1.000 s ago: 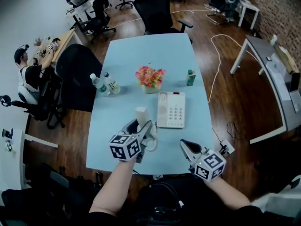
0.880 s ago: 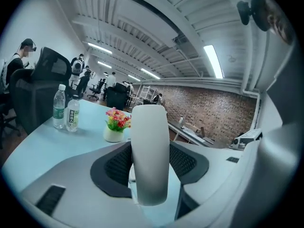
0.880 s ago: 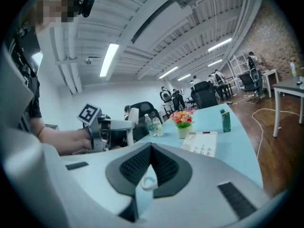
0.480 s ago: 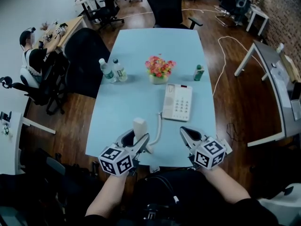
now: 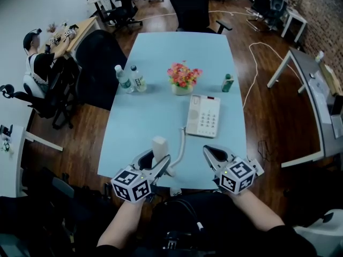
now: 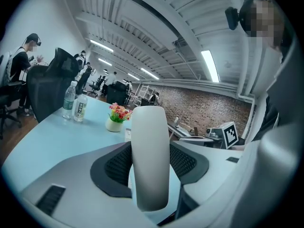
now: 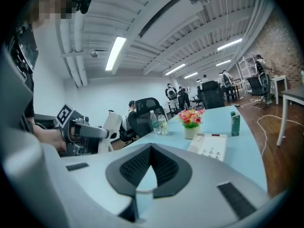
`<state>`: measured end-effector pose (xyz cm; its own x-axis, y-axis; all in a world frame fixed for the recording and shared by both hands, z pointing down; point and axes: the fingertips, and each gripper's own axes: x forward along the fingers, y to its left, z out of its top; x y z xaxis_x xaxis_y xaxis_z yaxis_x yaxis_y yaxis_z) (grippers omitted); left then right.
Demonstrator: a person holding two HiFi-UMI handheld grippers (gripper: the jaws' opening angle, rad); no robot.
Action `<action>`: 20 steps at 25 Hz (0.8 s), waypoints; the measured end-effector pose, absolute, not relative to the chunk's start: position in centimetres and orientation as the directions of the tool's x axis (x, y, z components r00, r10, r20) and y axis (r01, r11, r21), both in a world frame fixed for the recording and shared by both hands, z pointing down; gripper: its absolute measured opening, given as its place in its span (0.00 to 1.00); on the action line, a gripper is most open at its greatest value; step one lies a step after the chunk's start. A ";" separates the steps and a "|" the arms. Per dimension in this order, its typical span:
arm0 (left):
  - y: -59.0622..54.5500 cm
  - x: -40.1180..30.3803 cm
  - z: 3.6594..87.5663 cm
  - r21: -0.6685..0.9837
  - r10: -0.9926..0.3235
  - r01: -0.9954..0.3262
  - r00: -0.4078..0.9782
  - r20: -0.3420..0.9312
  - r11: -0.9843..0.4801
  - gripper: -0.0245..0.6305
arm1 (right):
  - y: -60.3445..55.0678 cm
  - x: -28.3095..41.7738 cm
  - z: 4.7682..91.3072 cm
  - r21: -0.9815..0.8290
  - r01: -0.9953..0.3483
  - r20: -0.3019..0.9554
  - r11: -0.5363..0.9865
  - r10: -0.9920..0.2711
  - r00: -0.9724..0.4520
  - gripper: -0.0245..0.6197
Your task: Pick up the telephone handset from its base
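The white telephone handset [image 5: 159, 145] stands upright between the jaws of my left gripper [image 5: 158, 161], which is shut on it near the table's front edge. In the left gripper view the handset [image 6: 150, 160] fills the gap between the dark pads. Its coiled cord [image 5: 179, 143] runs up to the white telephone base [image 5: 203, 115], whose cradle on the left side is bare. My right gripper [image 5: 209, 152] hovers to the right of the handset, below the base, shut with nothing in it. The right gripper view shows the base [image 7: 209, 145] ahead.
A pot of flowers [image 5: 184, 78] stands behind the base, two water bottles [image 5: 131, 79] at the left edge, a green bottle [image 5: 228, 83] at the right. Black chairs [image 5: 99, 63] ring the light-blue table [image 5: 144, 116]. A person sits at a desk far left.
My left gripper has drawn the handset away from the base toward the table's front edge. In the last half second hardly anything moved. The right gripper stays shut.
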<state>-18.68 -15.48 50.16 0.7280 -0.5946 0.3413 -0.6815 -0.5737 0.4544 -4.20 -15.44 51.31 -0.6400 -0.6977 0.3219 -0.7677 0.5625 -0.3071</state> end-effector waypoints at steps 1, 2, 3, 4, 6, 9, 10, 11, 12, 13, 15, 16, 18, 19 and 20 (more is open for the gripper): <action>-15.6 -18.6 50.2 0.455 -0.591 -0.680 0.730 0.344 -0.574 0.39 | -15.4 -4.1 51.2 -0.306 -0.769 0.321 0.561 -0.700 -0.638 0.06; -15.7 -18.5 50.3 0.458 -0.587 -0.678 0.732 0.346 -0.575 0.39 | -15.4 -4.0 51.1 -0.304 -0.771 0.319 0.559 -0.703 -0.635 0.06; -15.8 -18.2 50.5 0.463 -0.582 -0.674 0.736 0.347 -0.576 0.39 | -15.5 -3.8 51.1 -0.303 -0.774 0.317 0.556 -0.707 -0.632 0.06; -15.8 -17.8 50.6 0.469 -0.575 -0.668 0.741 0.347 -0.577 0.39 | -15.5 -3.7 51.0 -0.302 -0.776 0.315 0.554 -0.710 -0.630 0.06; -15.8 -17.0 50.8 0.478 -0.559 -0.655 0.753 0.347 -0.585 0.39 | -15.4 -3.3 50.9 -0.302 -0.781 0.312 0.547 -0.717 -0.623 0.06; -15.7 -15.8 50.9 0.481 -0.536 -0.638 0.768 0.349 -0.601 0.39 | -15.2 -2.6 51.0 -0.308 -0.790 0.313 0.530 -0.728 -0.610 0.06; -15.7 -15.6 50.9 0.481 -0.531 -0.634 0.772 0.350 -0.605 0.39 | -15.1 -2.5 51.1 -0.310 -0.792 0.315 0.527 -0.728 -0.608 0.06; -15.6 -15.4 50.9 0.481 -0.526 -0.631 0.775 0.350 -0.609 0.39 | -15.0 -2.3 51.2 -0.311 -0.793 0.318 0.523 -0.729 -0.606 0.06; -15.6 -15.2 50.9 0.482 -0.523 -0.628 0.777 0.350 -0.611 0.39 | -14.9 -2.2 51.3 -0.311 -0.796 0.320 0.520 -0.731 -0.603 0.06; -15.7 -15.1 50.9 0.483 -0.521 -0.627 0.778 0.350 -0.612 0.39 | -14.9 -2.0 51.3 -0.311 -0.797 0.321 0.518 -0.732 -0.601 0.06; -15.7 -14.9 51.0 0.484 -0.520 -0.626 0.779 0.351 -0.611 0.39 | -14.8 -1.9 51.4 -0.311 -0.797 0.321 0.518 -0.732 -0.601 0.06; -15.7 -14.9 51.0 0.485 -0.520 -0.627 0.778 0.351 -0.610 0.39 | -14.9 -1.8 51.4 -0.311 -0.796 0.322 0.520 -0.731 -0.602 0.06; -15.7 -14.9 51.0 0.485 -0.521 -0.628 0.777 0.353 -0.608 0.39 | -14.9 -1.9 51.3 -0.311 -0.794 0.321 0.523 -0.728 -0.605 0.06; -15.6 -14.9 51.1 0.484 -0.521 -0.630 0.776 0.355 -0.607 0.39 | -14.9 -2.0 51.2 -0.311 -0.792 0.320 0.525 -0.728 -0.607 0.06; -15.6 -14.9 51.1 0.482 -0.522 -0.632 0.774 0.358 -0.607 0.39 | -14.9 -2.1 51.1 -0.311 -0.791 0.317 0.527 -0.727 -0.609 0.06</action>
<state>-14.94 -15.61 51.12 0.7745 -0.5218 0.3576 -0.6316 -0.6069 0.4824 -2.07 -14.88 51.14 -0.6092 -0.7270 0.3168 -0.7909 0.5274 -0.3105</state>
